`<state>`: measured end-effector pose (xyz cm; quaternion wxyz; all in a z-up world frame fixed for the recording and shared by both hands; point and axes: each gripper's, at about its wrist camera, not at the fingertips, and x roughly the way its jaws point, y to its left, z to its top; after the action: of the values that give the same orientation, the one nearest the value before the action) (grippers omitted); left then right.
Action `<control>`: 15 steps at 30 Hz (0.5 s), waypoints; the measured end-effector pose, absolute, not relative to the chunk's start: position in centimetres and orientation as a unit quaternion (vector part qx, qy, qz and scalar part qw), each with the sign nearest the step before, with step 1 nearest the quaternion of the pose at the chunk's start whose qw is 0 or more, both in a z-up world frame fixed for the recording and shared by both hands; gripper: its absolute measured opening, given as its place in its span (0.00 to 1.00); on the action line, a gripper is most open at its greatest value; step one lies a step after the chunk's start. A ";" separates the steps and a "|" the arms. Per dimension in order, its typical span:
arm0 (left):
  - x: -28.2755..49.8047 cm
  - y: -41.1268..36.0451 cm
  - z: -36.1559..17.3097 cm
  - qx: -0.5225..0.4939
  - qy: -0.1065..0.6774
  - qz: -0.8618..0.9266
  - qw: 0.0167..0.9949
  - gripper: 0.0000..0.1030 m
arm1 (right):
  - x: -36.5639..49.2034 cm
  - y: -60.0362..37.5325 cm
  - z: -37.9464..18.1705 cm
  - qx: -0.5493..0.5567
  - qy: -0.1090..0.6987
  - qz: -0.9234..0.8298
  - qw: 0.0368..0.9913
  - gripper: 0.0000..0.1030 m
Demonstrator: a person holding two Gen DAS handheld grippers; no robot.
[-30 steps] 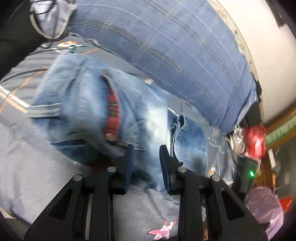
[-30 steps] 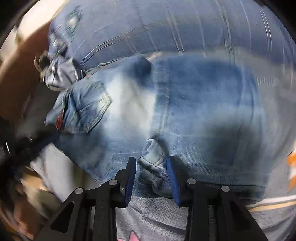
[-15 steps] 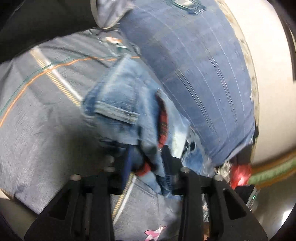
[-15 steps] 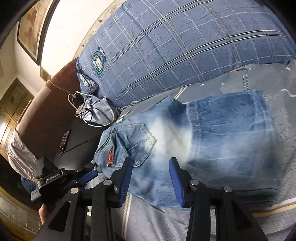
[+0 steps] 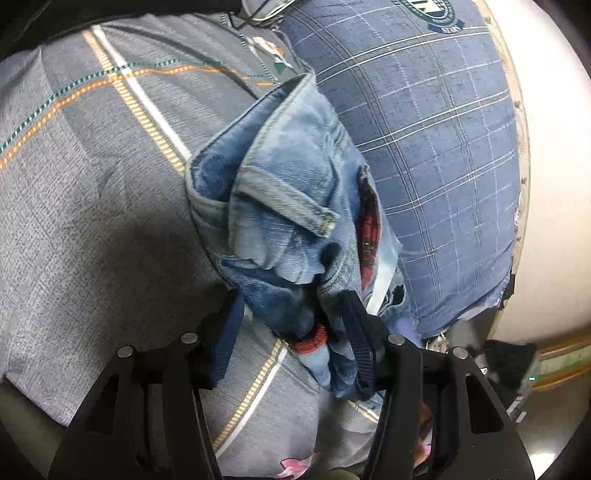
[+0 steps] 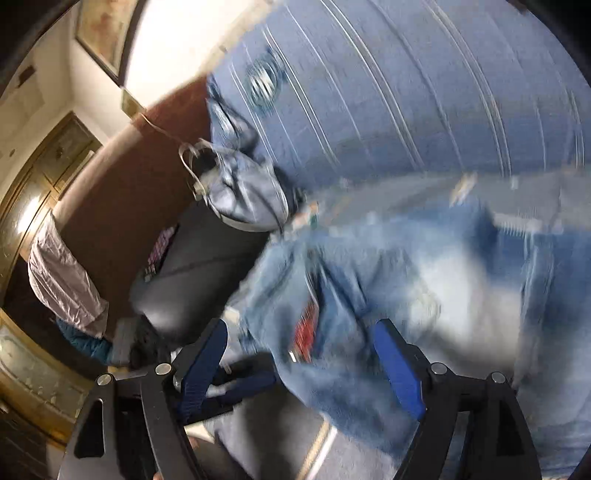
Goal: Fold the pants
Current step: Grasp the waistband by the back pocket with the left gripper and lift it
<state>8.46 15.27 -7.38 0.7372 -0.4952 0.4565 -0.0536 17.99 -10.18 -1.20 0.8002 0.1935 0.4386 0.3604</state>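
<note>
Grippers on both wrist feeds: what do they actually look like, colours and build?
Both match. The left gripper and right gripper have black angular finger arms with triangular cut-outs and round silver pivot bolts. Each finger ends in a ribbed dark-blue pad; the left gripper's pads look darker navy. No cables, markings or sleeves show in either view.

We note a grey bedspread [image 5: 92, 206] with white, orange and green stripes and a pink flower print near its lower edge. Against it leans a large blue plaid pillow [image 5: 436, 147] bearing a round crest at its top. Behind the pillow we see a cream wall [image 5: 554, 184]. From the right wrist view, blurred: a brown headboard [image 6: 125, 192], a framed picture [image 6: 107, 33] on the wall, a wooden cabinet [image 6: 55, 155], a crumpled grey-blue pouch [image 6: 243, 192] with a white cord, and a black cushion [image 6: 199, 273] beside it.
</note>
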 end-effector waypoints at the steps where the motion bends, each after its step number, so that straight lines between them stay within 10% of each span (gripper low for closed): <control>1: 8.3 15.3 -7.4 -0.499 0.454 -0.051 0.737 0.52 | 18.3 -10.7 -1.9 0.210 0.449 0.356 0.792 0.77; 15: 8.0 14.7 -8.0 -0.507 0.440 -0.017 0.741 0.55 | 19.6 -10.4 -6.5 0.166 0.529 0.282 0.783 0.71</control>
<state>8.04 14.75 -8.01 0.7410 -0.5066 0.4405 -0.0171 19.59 -10.44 -6.46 0.7833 0.1658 0.5286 0.2821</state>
